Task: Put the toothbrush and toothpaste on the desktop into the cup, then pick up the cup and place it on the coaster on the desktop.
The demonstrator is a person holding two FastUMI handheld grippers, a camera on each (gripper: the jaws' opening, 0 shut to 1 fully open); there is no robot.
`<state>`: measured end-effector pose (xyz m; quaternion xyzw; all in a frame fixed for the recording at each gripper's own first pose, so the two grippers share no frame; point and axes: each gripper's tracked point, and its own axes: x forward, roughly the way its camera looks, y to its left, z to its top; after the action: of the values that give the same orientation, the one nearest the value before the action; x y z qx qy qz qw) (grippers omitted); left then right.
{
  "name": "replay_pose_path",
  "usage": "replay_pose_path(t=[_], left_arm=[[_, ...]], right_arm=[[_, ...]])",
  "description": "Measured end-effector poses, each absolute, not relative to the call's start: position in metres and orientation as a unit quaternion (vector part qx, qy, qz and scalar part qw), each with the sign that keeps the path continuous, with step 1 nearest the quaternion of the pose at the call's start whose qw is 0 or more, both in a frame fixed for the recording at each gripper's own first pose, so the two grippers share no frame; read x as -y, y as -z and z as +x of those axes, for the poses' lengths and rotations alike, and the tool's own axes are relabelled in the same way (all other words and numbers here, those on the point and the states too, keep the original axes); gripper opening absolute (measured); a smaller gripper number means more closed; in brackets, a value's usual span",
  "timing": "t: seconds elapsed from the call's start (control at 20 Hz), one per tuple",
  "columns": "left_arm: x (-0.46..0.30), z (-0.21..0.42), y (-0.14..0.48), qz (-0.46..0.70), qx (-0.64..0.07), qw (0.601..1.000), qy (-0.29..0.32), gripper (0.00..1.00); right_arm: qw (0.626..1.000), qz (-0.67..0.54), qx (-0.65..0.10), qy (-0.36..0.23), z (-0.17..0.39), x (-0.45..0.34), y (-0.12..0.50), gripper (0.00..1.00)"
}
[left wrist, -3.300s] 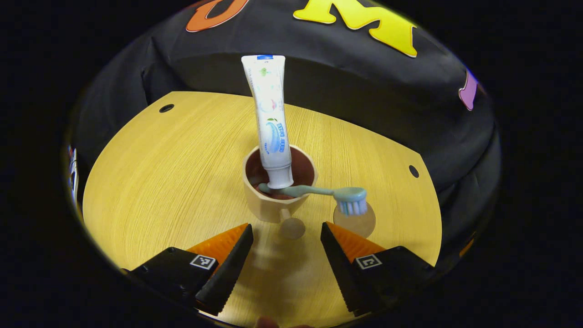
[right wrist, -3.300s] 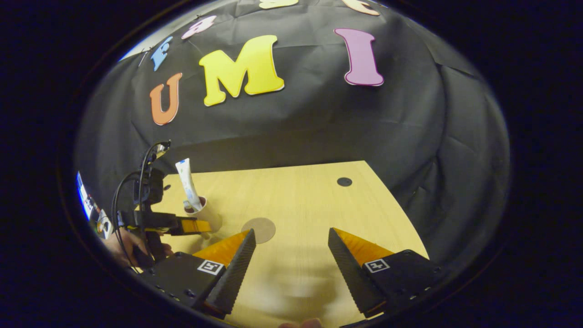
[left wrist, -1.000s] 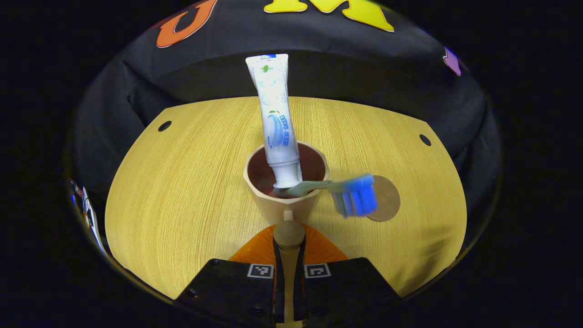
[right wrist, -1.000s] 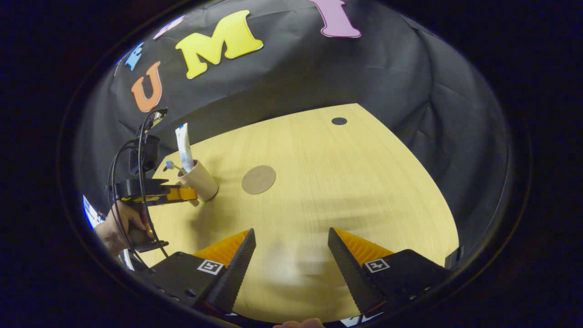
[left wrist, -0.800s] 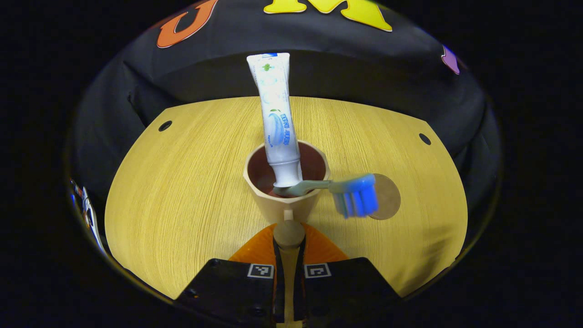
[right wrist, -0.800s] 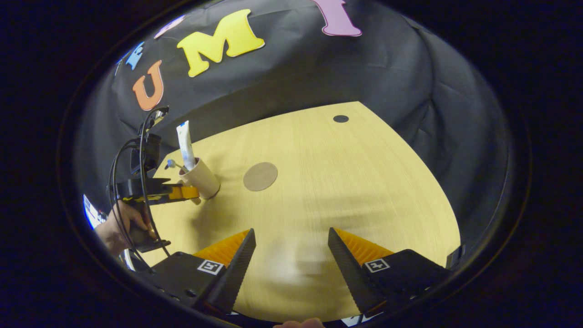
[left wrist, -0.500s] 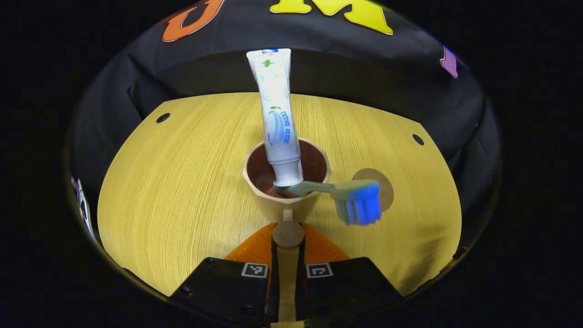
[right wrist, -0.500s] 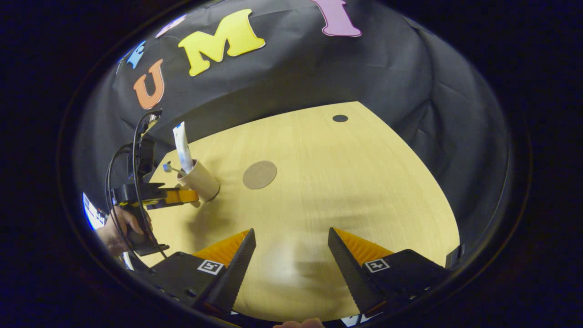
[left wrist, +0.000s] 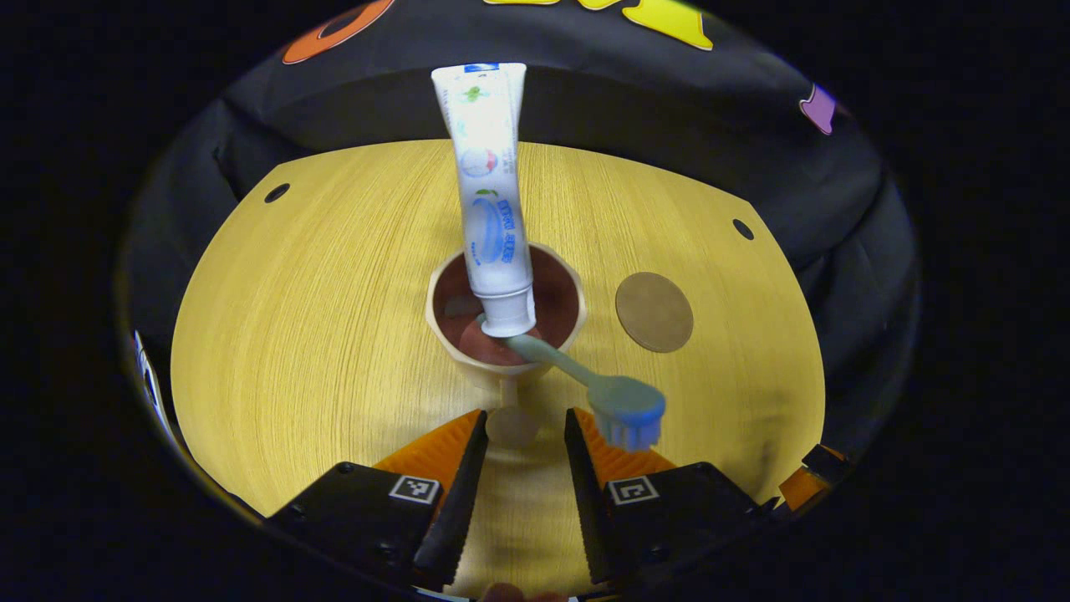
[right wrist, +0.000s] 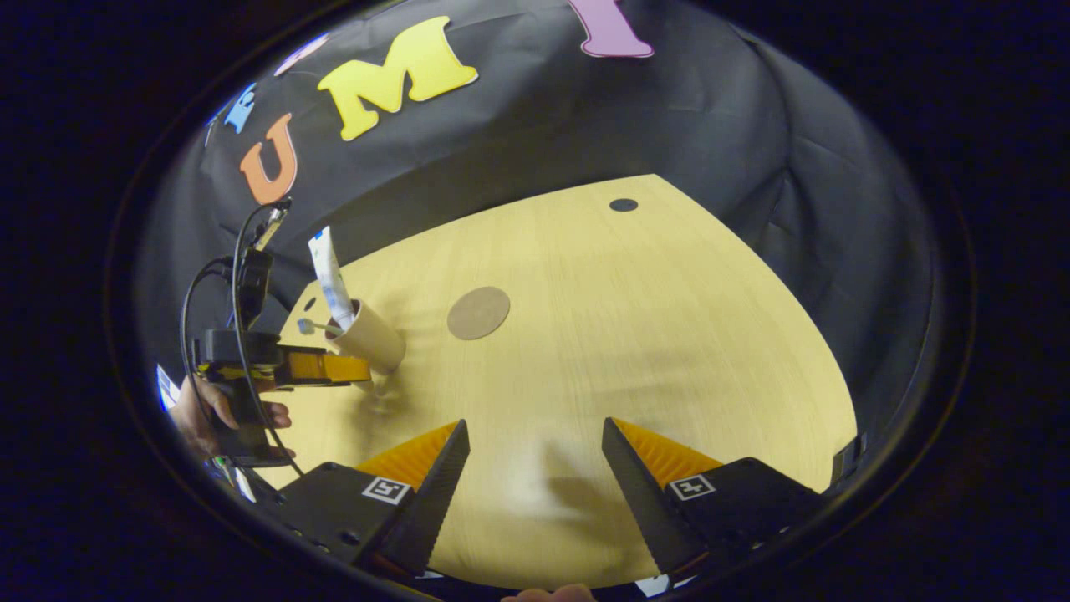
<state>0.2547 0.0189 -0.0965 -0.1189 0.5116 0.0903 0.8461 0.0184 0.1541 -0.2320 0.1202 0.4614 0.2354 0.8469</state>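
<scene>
A beige cup with a dark inside stands on the wooden table, left of the round brown coaster and apart from it. A white toothpaste tube stands cap-down in the cup. A green toothbrush leans out over the rim, its blue-bristled head toward me. My left gripper is open, its fingers either side of the cup's handle knob with gaps. The right gripper view shows the cup, coaster and left gripper at far left. My right gripper is open over bare table.
The table has small dark holes at its far corners and ends at the black cloth wall. A hand holds the left gripper's handle, with cables above it. Bare wood lies right of the coaster.
My left gripper was shut on the cup's handle and has now opened. The toothbrush head has swung round toward the gripper. The right gripper has barely moved.
</scene>
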Motion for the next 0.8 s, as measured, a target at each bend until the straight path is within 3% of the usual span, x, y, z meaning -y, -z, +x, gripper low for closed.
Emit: replay_pose_path(t=[0.15, 0.2, 0.35, 0.4, 0.45, 0.6, 0.65, 0.75, 0.8], left_arm=[[-0.029, 0.260, 0.095, -0.121, -0.524, 0.838, -0.095, 0.63], [-0.033, 0.262, 0.095, -0.121, -0.530, 0.834, -0.094, 0.73], [-0.041, 0.262, 0.100, -0.111, -0.556, 0.819, -0.089, 0.73], [-0.043, 0.262, 0.101, -0.104, -0.565, 0.814, -0.087, 0.62], [-0.045, 0.262, 0.102, -0.099, -0.575, 0.808, -0.083, 0.73], [-0.050, 0.263, 0.106, -0.087, -0.597, 0.794, -0.076, 0.73], [-0.051, 0.263, 0.106, -0.086, -0.602, 0.790, -0.073, 0.62], [-0.053, 0.261, 0.109, -0.091, -0.616, 0.780, -0.066, 0.61], [-0.054, 0.259, 0.110, -0.095, -0.624, 0.773, -0.067, 0.57]], right_arm=[[0.843, 0.131, -0.468, -0.230, 0.025, -0.156, 0.234, 0.96], [0.842, 0.136, -0.469, -0.228, 0.026, -0.155, 0.233, 0.96], [0.843, 0.142, -0.470, -0.221, 0.030, -0.154, 0.232, 0.96], [0.843, 0.142, -0.470, -0.218, 0.031, -0.153, 0.231, 0.96], [0.843, 0.143, -0.471, -0.215, 0.032, -0.152, 0.230, 0.96], [0.843, 0.145, -0.476, -0.206, 0.034, -0.149, 0.231, 0.96], [0.843, 0.146, -0.476, -0.203, 0.035, -0.148, 0.231, 0.96], [0.844, 0.148, -0.476, -0.198, 0.036, -0.145, 0.231, 0.96], [0.844, 0.148, -0.476, -0.197, 0.036, -0.145, 0.230, 0.96]])
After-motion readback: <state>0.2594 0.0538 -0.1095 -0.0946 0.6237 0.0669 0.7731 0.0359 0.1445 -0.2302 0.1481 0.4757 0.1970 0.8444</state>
